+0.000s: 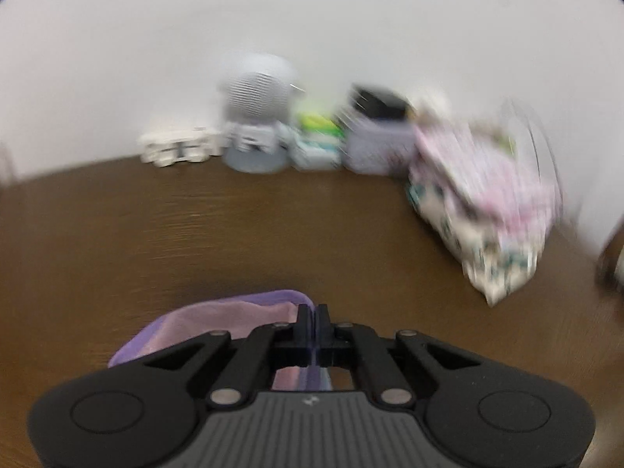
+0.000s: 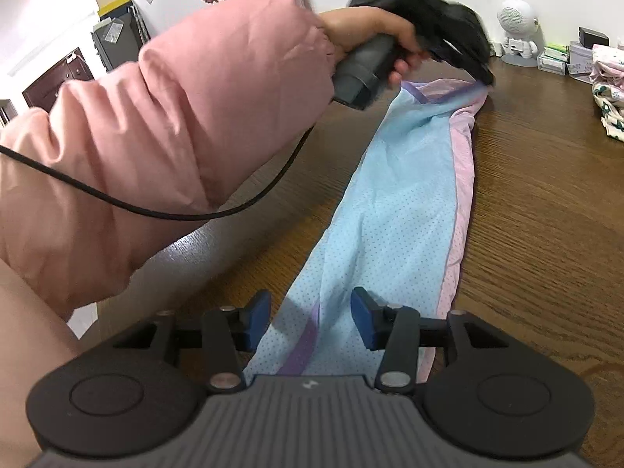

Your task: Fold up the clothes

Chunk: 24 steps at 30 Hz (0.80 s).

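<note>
A long narrow garment (image 2: 405, 210), light blue mesh with pink side and purple trim, lies stretched along the brown wooden table (image 2: 546, 195). My left gripper (image 1: 315, 312) is shut on its far purple-trimmed end (image 1: 234, 319); in the right wrist view the left gripper (image 2: 481, 74) shows blurred at that far end, held by a hand in a pink sleeve. My right gripper (image 2: 310, 318) is open, its blue pads (image 2: 364, 319) straddling the near end of the garment just above the cloth.
A pile of patterned clothes (image 1: 495, 210) lies at the table's right, also in the right wrist view (image 2: 608, 89). A white round speaker figure (image 1: 255, 124), small boxes (image 1: 316, 140) and a dark-topped box (image 1: 378, 132) line the back wall. A black cable (image 2: 156, 210) hangs beneath the sleeve.
</note>
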Motion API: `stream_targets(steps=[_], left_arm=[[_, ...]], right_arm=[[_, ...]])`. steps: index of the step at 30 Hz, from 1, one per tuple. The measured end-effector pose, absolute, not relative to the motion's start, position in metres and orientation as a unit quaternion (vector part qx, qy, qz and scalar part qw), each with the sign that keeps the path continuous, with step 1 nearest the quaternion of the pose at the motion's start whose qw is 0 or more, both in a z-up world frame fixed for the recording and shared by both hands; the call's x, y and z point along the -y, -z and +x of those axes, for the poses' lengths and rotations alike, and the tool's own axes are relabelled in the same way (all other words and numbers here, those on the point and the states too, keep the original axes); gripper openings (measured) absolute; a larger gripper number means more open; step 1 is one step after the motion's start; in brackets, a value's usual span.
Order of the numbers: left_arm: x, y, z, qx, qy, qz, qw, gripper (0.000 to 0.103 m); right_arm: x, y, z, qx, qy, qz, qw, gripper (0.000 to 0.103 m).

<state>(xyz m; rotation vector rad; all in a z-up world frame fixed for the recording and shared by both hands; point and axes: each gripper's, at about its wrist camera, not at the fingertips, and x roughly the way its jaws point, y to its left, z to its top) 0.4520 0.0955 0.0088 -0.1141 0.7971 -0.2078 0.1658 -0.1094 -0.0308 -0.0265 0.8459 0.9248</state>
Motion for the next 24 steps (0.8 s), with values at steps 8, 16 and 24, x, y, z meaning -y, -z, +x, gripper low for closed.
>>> stream_targets(steps=[8, 16, 24], left_arm=[[-0.175, 0.009, 0.441, -0.378, 0.061, -0.166, 0.909, 0.001], [-0.192, 0.016, 0.443, -0.350, 0.076, -0.253, 0.899, 0.037], [-0.149, 0.023, 0.468, -0.382, 0.071, -0.113, 0.914, 0.003]], right_arm=[[0.115, 0.033, 0.155, -0.388, -0.438, 0.000, 0.811, 0.047], [0.113, 0.033, 0.161, -0.387, -0.440, 0.003, 0.810, 0.048], [0.115, 0.033, 0.162, -0.386, -0.443, 0.007, 0.809, 0.048]])
